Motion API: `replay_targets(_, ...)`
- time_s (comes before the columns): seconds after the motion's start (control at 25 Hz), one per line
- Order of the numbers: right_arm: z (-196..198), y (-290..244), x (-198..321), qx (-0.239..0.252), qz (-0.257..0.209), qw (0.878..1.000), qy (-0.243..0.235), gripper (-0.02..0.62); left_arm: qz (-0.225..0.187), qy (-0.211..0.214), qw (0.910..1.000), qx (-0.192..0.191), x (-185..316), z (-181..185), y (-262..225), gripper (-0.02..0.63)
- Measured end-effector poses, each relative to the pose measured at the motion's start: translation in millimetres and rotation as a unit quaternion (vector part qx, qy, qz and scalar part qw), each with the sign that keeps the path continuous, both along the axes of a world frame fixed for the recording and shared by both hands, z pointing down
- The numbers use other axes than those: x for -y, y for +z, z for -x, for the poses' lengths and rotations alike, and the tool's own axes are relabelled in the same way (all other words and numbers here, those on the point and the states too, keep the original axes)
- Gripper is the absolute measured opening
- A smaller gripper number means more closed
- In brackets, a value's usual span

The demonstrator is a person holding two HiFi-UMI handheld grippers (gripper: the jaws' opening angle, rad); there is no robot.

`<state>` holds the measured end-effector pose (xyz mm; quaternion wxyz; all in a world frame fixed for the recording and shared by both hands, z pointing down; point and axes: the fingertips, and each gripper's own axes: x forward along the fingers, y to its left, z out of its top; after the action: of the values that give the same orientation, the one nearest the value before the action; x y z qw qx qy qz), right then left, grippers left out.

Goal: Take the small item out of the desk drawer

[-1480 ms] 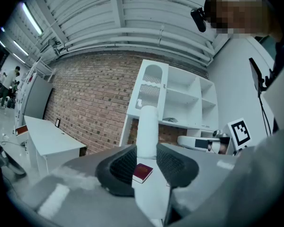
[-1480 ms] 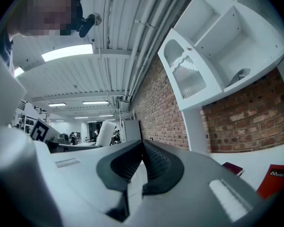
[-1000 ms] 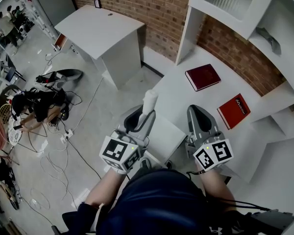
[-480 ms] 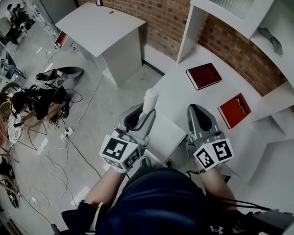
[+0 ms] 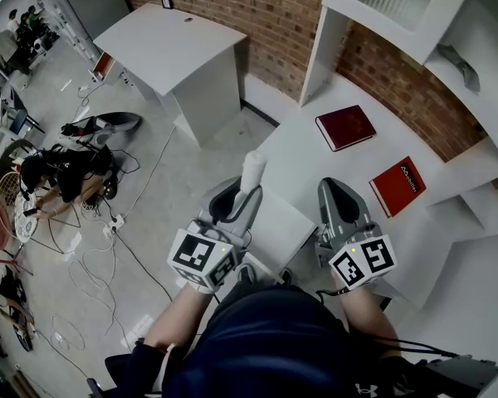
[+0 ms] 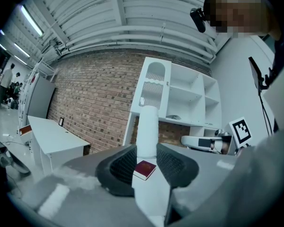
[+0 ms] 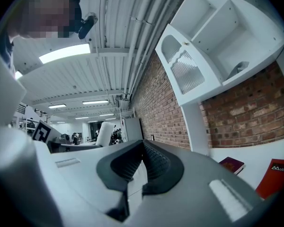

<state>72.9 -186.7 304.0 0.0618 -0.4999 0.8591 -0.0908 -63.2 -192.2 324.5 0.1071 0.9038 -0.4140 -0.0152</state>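
**Item in left jaws, off the desk**

My left gripper (image 5: 247, 191) is clamped on the small white cylinder (image 5: 253, 171). In the left gripper view both ribbed pads press its sides (image 6: 147, 126). It is plain, smooth and matte white with a rounded top. About half of it sticks out past the fingertips, running on in line with the jaws. It hangs in the air over the floor, beside the desk (image 5: 299, 164) edge and touching nothing else.

My right gripper (image 5: 339, 191) is level beside the left. Its pads meet at the tips with nothing between them (image 7: 142, 148).

Around the jaws:
- The dark red book (image 5: 345, 128) lies flat on the desk, ahead of the right jaws. In the left gripper view it sits low, in line behind the cylinder.
- The brighter red book (image 5: 397, 186) with white print is ahead and to the right of the right jaws, well apart from the dark one.
- A flat white panel (image 5: 278, 226) sits under the gap between the two grippers. I can't tell whether it is the drawer.
- The white shelf unit (image 5: 398, 7) and brick wall (image 5: 232, 7) are far ahead of both jaws.
- A second white desk (image 5: 166, 48) is ahead-left of the left jaws, with cables (image 5: 91, 247) on the floor to their left.

Nothing sits close in front of either jaw tip.
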Motion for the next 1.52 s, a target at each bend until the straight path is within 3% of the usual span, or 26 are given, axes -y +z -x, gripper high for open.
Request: replay_targets(1.52, 10, 2, -4, -0.003, 0.0, 1.0, -0.005, 0.002, 0.005, 0.003, 1.0, 0.0, -3, 8, 9, 0.138)
